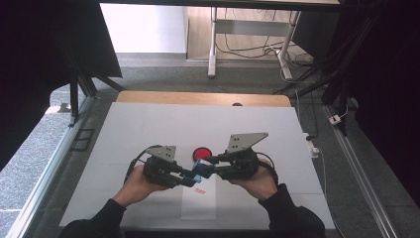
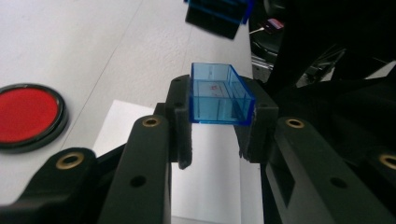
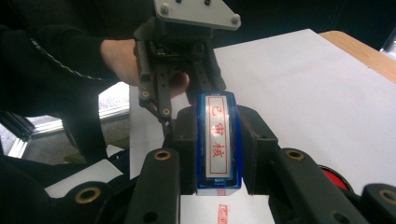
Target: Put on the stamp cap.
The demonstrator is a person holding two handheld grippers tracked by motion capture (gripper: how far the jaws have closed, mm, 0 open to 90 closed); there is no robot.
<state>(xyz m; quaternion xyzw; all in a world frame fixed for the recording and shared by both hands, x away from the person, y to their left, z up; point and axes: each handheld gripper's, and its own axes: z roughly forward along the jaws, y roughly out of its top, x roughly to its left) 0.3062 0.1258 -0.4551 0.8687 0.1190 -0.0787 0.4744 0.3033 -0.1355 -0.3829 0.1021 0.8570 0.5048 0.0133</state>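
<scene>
Sleeves: dark, long, and they reach down to the wrists.
Left gripper [image 1: 190,179]: black, with a blocky body and two thick black jaws.
Right gripper [image 1: 207,161]: black too, and made the same way.
Jaws: chunky black arms with round brass rings at the joints and small plain holes.
Pads [image 2: 180,119]: black blocks at the jaw tips, with little holes near the top.
Top plates: flat, grey, three-cornered, dotted with small holes and silver screws.
Cables: thin and black, looping out behind each gripper.
Inside parts: black bars with small screws, seen under the plate in the right gripper view.
</scene>
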